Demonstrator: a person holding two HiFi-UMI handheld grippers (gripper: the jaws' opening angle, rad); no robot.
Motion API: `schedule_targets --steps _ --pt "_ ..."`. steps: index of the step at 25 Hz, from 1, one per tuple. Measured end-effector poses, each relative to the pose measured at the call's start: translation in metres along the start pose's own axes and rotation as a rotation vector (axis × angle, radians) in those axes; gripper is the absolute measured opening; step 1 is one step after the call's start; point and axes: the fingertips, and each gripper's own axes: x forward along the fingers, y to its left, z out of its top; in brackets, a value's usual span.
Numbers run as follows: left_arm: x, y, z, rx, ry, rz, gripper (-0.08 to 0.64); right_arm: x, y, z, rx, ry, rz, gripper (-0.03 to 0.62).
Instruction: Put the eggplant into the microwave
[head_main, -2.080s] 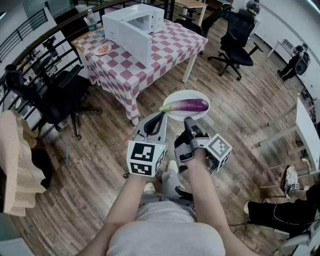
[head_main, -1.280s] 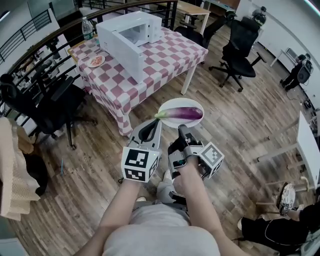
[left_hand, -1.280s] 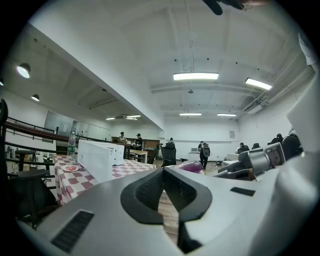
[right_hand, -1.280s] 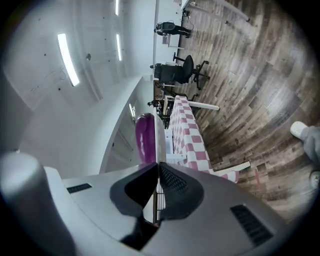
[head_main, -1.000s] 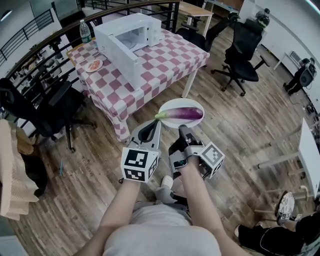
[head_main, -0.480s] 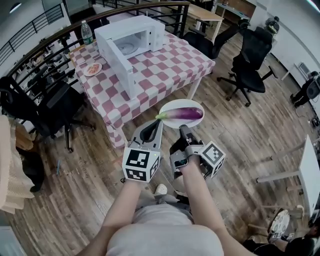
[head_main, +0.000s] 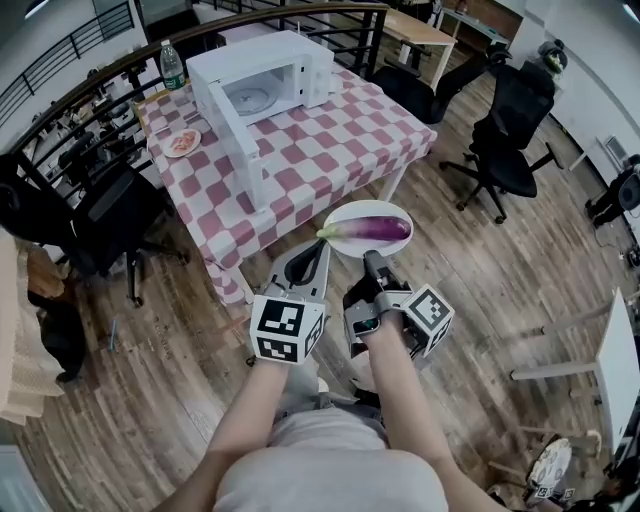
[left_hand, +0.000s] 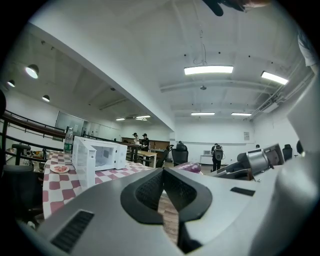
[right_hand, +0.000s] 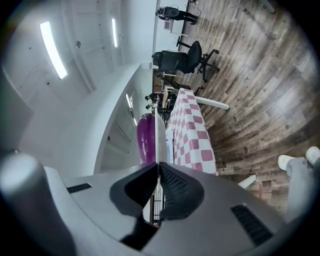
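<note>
A purple eggplant (head_main: 372, 229) lies on a white plate (head_main: 369, 207) held in the air over the wooden floor. My right gripper (head_main: 371, 258) is shut on the plate's near rim; in the right gripper view the plate edge (right_hand: 159, 137) runs between the jaws, with the eggplant (right_hand: 145, 137) beyond. My left gripper (head_main: 318, 245) is shut beside the plate's left rim, with nothing visible between its jaws. The white microwave (head_main: 262, 85) stands on the checkered table (head_main: 330, 150) with its door (head_main: 233, 140) swung open. The left gripper view shows the microwave (left_hand: 100, 156) ahead on the left.
A water bottle (head_main: 171, 62) and a small plate of food (head_main: 183, 142) sit at the table's far left. Black office chairs stand at the left (head_main: 90, 215) and right (head_main: 515, 130). A railing runs behind the table. People stand far off across the room.
Both grippers and the plate with the eggplant have come closer to the table. The microwave now lies nearer and its open door faces me. The grip is unchanged.
</note>
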Motion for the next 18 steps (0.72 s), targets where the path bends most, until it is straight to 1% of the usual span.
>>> schedule_targets --steps 9,15,18 --pt "0.058 0.032 0.01 0.015 -0.003 0.007 0.003 0.067 0.005 0.021 0.013 0.009 -0.002 0.034" --pt "0.095 0.06 0.019 0.018 -0.019 0.016 0.003 0.116 0.014 0.03 0.015 0.011 0.009 0.034" --pt "0.112 0.075 0.022 0.019 -0.019 0.012 0.003 0.137 0.016 0.031 0.016 0.007 0.0 0.034"
